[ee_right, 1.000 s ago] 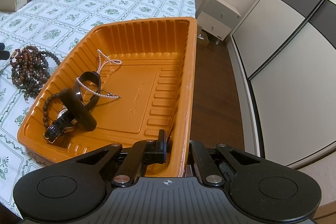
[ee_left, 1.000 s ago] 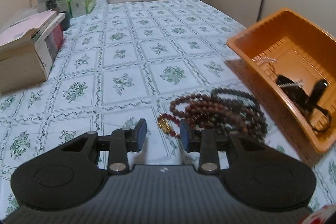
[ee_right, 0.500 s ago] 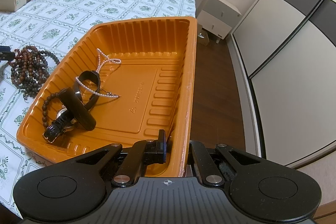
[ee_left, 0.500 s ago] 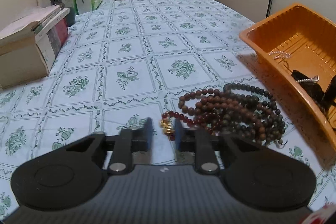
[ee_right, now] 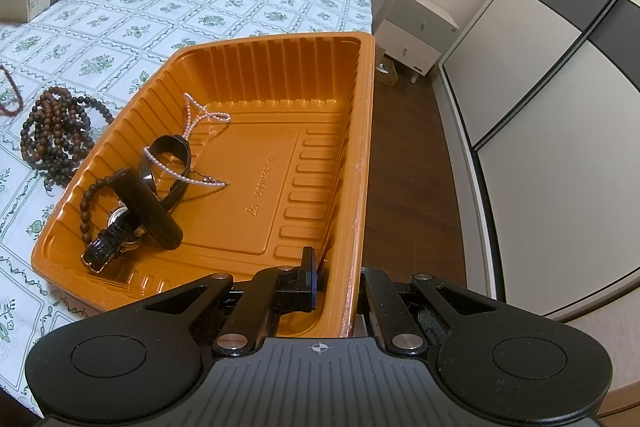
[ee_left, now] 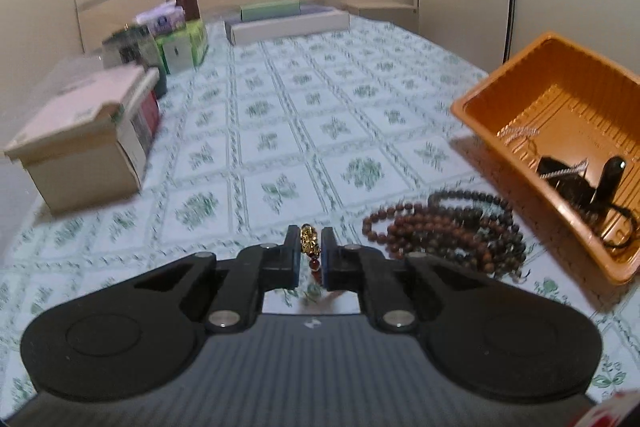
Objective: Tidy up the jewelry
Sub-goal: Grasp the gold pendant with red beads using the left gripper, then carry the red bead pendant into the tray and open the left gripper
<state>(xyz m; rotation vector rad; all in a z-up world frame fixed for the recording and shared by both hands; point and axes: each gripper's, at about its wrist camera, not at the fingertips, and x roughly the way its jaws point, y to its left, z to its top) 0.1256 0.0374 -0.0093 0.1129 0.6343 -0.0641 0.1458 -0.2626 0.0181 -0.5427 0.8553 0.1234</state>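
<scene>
1. The red bead bracelet (ee_left: 313,254), with its gold charm, is pinched between the left gripper (ee_left: 311,255) fingers, hanging above the table (ee_left: 280,131).
2. Carry it toward two o'clock, clearing the bead pile (ee_left: 444,233).
3. Release over the orange tray (ee_right: 256,187).
4. The right gripper (ee_right: 336,283) fingers clamp the tray's near rim; hold steady.

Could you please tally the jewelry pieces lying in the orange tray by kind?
Pearl chain: 1
Black bangles: 2
Wristwatch: 1
Dark bead bracelet: 1
Total in the orange tray: 5
</scene>
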